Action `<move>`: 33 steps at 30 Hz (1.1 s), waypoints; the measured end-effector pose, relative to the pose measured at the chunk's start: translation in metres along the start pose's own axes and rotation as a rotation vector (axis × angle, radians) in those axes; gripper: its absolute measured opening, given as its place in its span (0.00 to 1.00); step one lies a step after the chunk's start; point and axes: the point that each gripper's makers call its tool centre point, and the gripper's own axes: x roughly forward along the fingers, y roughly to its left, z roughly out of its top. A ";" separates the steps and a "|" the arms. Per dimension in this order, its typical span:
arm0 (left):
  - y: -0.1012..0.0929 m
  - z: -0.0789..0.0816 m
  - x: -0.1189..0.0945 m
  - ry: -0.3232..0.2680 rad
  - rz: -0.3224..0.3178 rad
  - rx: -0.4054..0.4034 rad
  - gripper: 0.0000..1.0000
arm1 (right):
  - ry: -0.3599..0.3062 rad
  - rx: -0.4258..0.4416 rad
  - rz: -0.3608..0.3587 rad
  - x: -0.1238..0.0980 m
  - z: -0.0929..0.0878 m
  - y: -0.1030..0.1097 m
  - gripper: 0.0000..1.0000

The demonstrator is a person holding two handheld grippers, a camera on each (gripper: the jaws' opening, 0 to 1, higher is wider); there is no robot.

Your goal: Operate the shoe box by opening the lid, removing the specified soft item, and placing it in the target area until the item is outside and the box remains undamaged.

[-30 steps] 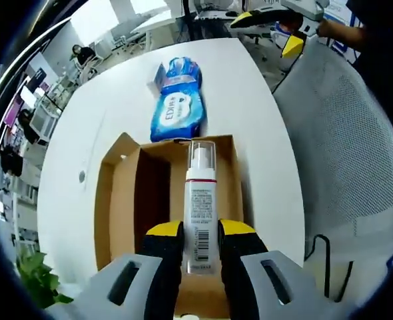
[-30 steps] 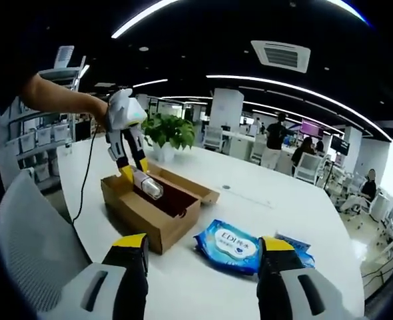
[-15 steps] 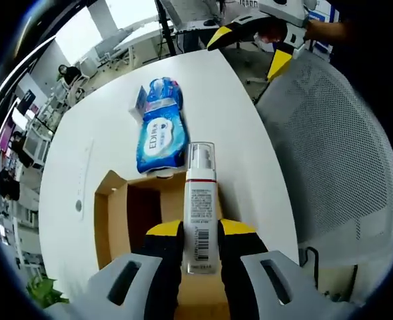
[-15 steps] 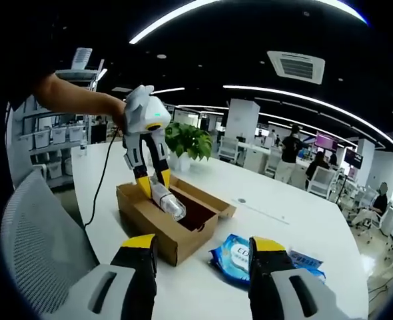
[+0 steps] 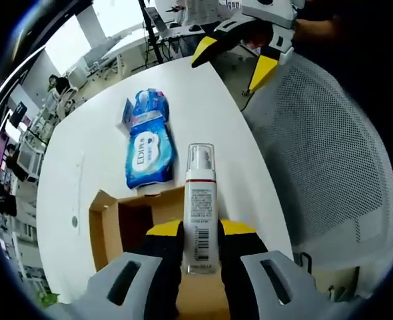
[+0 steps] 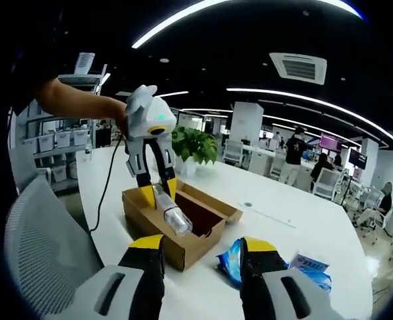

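our left gripper (image 5: 200, 243) pinches a pump bottle (image 5: 200, 200) above the open cardboard box (image 6: 176, 230) on the white table (image 5: 96, 147). our right gripper (image 6: 198, 257) hangs spread near the blue wipes pack (image 5: 145, 150).

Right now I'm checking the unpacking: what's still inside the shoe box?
The shoe box stands open; its dark interior shows nothing, though the near wall and the pump bottle, clamped in the left gripper above it, hide part of the floor. The wipes pack lies outside.

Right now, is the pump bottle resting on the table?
No. In the right gripper view the left gripper holds the pump bottle in the air above the open cardboard box, clear of the white table.
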 end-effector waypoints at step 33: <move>-0.012 0.022 0.000 -0.042 -0.042 0.085 0.19 | -0.020 -0.043 0.103 0.014 0.012 0.018 0.29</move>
